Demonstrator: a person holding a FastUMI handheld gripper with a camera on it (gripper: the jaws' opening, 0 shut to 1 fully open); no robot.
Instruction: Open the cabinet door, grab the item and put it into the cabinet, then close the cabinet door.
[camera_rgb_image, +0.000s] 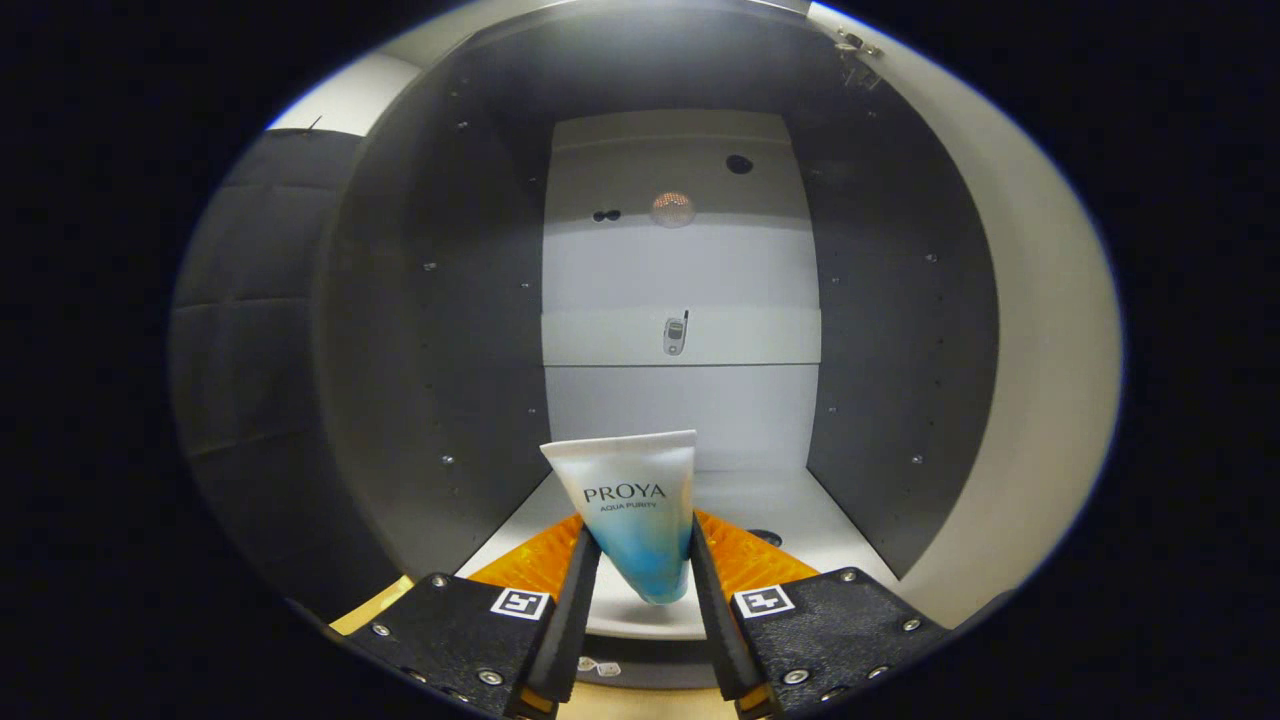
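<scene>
A white and blue cosmetic tube (634, 510) stands upright between my fingers, flat crimped end up. My gripper (640, 560) is shut on the tube, both fingers pressing its lower blue part. The tube hangs just over the front edge of the cabinet floor (780, 505). The cabinet (430, 300) is open in front of me, with dark grey side walls and a pale back wall (680, 270). Its open door (1040, 360) swings out to the right, pale inner face toward me, with a hinge (858, 55) at the top.
A small grey object (676, 333) hangs on a ledge of the back wall, with a round vent (672, 208) and dark holes (739, 164) above it. A dark padded wall (250, 300) stands left of the cabinet.
</scene>
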